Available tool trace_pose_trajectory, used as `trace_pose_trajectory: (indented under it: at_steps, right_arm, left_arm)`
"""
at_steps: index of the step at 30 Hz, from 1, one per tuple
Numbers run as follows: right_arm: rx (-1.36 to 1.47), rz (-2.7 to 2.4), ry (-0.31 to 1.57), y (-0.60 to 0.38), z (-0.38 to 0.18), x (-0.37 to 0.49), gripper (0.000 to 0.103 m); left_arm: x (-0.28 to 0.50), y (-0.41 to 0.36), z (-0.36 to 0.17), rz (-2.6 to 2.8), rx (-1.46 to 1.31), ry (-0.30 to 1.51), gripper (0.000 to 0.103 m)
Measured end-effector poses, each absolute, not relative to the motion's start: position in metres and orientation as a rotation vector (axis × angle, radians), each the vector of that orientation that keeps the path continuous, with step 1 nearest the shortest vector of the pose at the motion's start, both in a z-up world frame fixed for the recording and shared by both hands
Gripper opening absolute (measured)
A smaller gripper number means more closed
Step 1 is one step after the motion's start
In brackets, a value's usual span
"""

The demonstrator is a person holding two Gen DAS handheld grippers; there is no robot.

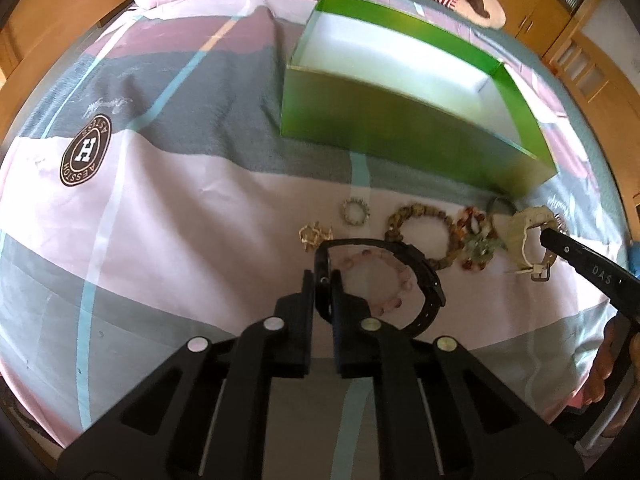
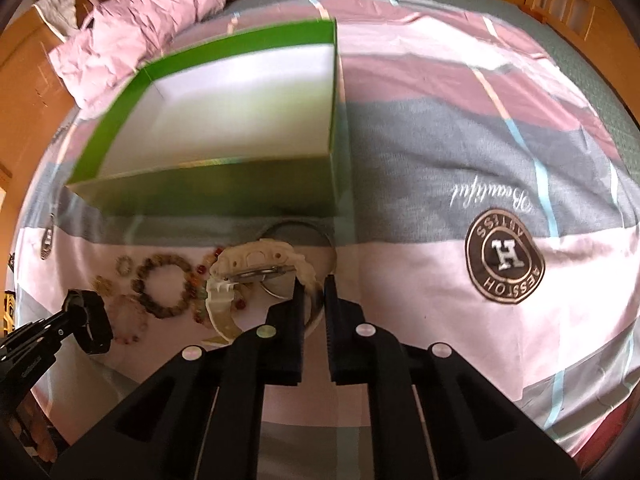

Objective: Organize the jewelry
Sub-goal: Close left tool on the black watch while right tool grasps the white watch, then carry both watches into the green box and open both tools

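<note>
**A:** Bedroom scene, folks: a patchwork bedspread (image 1: 180, 208) in pink and grey, with an open green box (image 1: 400, 128) sitting empty behind a row of jewelry.

**B:** And both hands are busy! The left gripper (image 1: 324, 280) is pinched narrow on the black watch (image 1: 420, 276), its strap looping over a pink bead bracelet (image 1: 384, 258). The right gripper (image 2: 312, 292) is clamped on the band of the cream watch (image 2: 256, 256).

**A:** What's the danger here?

**B:** Snagging, I'd say. That cream watch lies touching the amber-and-green bead bracelet (image 1: 478, 240), so a lift could drag the beads along. A thin grip on a strap could also let a watch swing and slip short of the box.

**A:** Differences between cameras?

**B:** Left wrist shows the gold trinket (image 1: 316, 236) and small pale ring bracelet (image 1: 356, 211) clearly. Right wrist alone reveals the thin bangle (image 2: 296, 226) behind the cream watch, right against the box wall.
</note>
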State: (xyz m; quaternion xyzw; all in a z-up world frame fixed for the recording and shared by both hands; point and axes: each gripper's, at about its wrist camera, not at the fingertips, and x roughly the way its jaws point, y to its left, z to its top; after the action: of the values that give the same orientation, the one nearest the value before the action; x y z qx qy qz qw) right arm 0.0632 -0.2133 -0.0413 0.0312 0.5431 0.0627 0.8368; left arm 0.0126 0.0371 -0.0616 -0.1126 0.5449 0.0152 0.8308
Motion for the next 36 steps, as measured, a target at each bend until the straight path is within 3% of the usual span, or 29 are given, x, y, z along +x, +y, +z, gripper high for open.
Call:
trace_pose_trajectory:
  at_steps: [8, 17, 25, 28, 29, 30, 36]
  right_arm:
    - [0.085, 0.194, 1.080, -0.205, -0.023, 0.061, 0.009]
    - [0.157, 0.280, 0.836, -0.200, 0.023, 0.089, 0.009]
    - [0.214, 0.206, 0.905, -0.213, -0.014, 0.144, 0.010]
    - [0.221, 0.195, 0.955, -0.215, -0.027, 0.149, 0.025]
    - [0.228, 0.194, 0.965, -0.215, -0.028, 0.149, 0.039]
    - [0.235, 0.188, 0.956, -0.216, -0.024, 0.147, 0.050]
    - [0.212, 0.241, 0.934, -0.220, 0.005, 0.114, 0.051]
  left_arm:
    - [0.015, 0.033, -0.055, 0.025, -0.245, 1.134, 0.008]
    - [0.064, 0.031, 0.012, 0.018, -0.210, 0.917, 0.008]
    - [0.130, 0.020, -0.008, 0.014, -0.195, 0.903, 0.008]
    - [0.141, 0.019, -0.019, 0.011, -0.202, 0.933, 0.016]
    - [0.140, 0.020, -0.020, 0.020, -0.202, 0.934, 0.027]
    - [0.136, 0.023, -0.019, 0.032, -0.205, 0.933, 0.032]
    - [0.101, 0.034, -0.010, 0.022, -0.261, 0.983, 0.035]
